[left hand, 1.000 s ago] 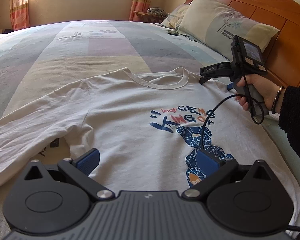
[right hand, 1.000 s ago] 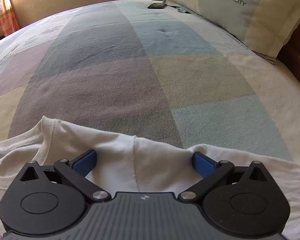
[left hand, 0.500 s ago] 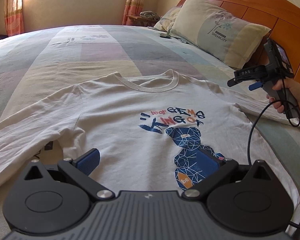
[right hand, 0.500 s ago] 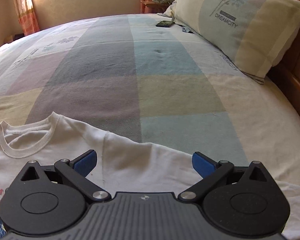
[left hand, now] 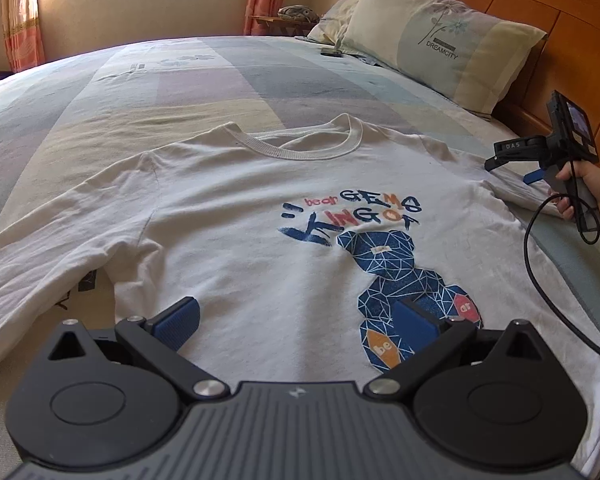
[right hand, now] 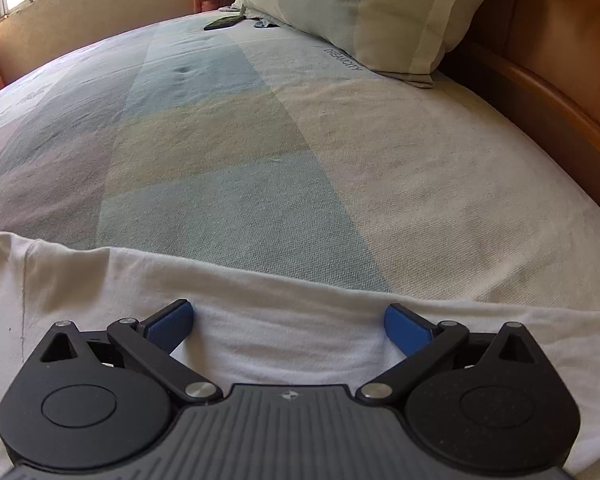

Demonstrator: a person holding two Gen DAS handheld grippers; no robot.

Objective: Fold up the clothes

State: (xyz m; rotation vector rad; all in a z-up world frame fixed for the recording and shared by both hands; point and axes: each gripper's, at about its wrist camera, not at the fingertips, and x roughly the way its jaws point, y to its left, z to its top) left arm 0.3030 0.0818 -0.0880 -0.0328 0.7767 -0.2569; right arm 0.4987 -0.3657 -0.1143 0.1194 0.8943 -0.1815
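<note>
The white T-shirt point(left hand: 260, 216) lies flat, print up, on the bed point(left hand: 180, 80). Both the left gripper point(left hand: 296, 316) and right gripper point(right hand: 288, 320) gape empty; the right, at three o'clock, should pinch the sleeve point(right hand: 300, 320) edge cleanly

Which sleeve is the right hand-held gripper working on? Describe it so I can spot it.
Start at the wooden headboard and its pillow. On the bed below, the white shirt lies spread; the sleeve stretching toward the headboard sits between the open right hand-held gripper.
</note>
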